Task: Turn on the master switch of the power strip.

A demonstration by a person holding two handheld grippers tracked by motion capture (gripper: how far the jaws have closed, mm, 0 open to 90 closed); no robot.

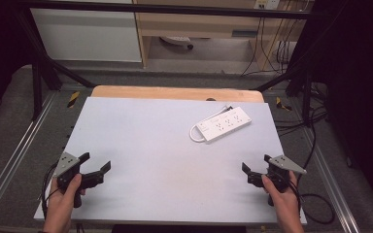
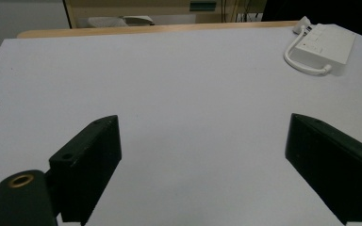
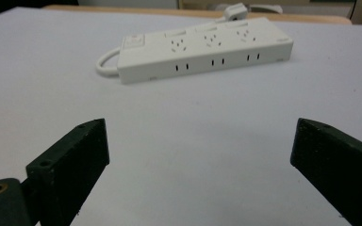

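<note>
A white power strip [image 1: 225, 124] lies flat on the pale grey table [image 1: 141, 141], toward its far right part, with its short white cord [image 1: 194, 134] looped at the near-left end and the plug [image 1: 226, 108] resting by the far edge. We hold the left gripper [image 1: 97, 171] near the front left corner and the right gripper [image 1: 253, 174] near the front right, both well apart from the strip, each with its jaws spread wide and nothing between them. The right gripper view faces the strip's long side wall. We judge that the main risk lies in the grasp: the casing looks smooth and sits low, so jaws closing off-centre or too high could slip and skew it, or push it toward the far edge; the stiff cord loop could also snag a jaw.
</note>
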